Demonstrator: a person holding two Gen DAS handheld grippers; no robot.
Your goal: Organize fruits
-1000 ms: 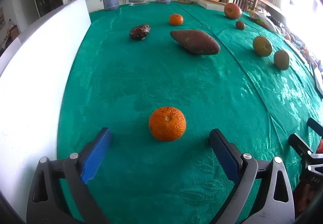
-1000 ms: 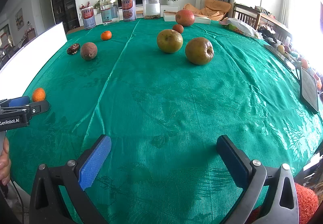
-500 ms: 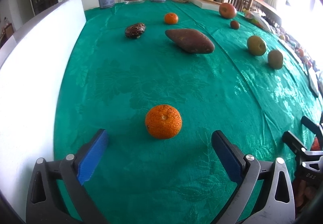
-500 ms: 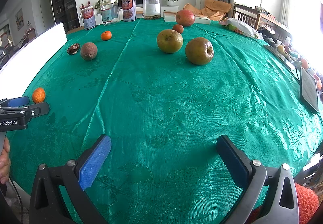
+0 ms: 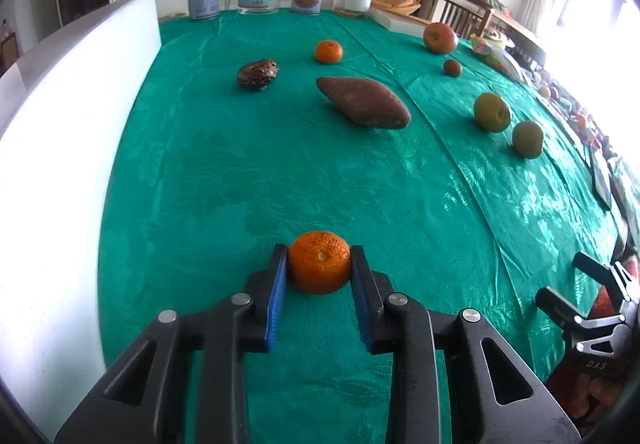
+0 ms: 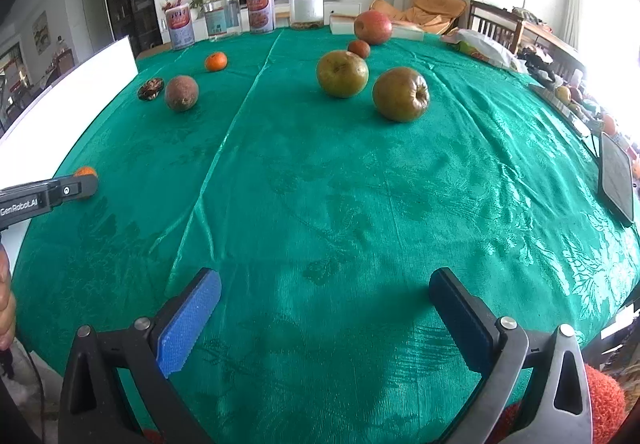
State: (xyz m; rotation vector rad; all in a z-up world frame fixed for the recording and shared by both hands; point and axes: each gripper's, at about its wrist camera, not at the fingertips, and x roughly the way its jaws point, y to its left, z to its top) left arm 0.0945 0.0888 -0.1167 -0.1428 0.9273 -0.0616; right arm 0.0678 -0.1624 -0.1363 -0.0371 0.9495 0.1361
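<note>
Since the earlier frame the left gripper point(image 5: 319, 276) had closed its pads onto the near tangerine point(image 5: 319, 262), apparently still on the green cloth point(image 5: 280, 171). The right gripper point(image 6: 324, 308) hung wide and empty. The other fruit, including both green apples point(image 6: 342, 73), lay scattered, unsorted.

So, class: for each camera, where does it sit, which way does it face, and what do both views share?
Left wrist: on the left gripper, facing across the table; its fingers clamp a tangerine.
Right wrist: on the right gripper, open over bare green tablecloth; a hand shows at left.
Shared: tangerine, sweet potato, two green apples.
</note>
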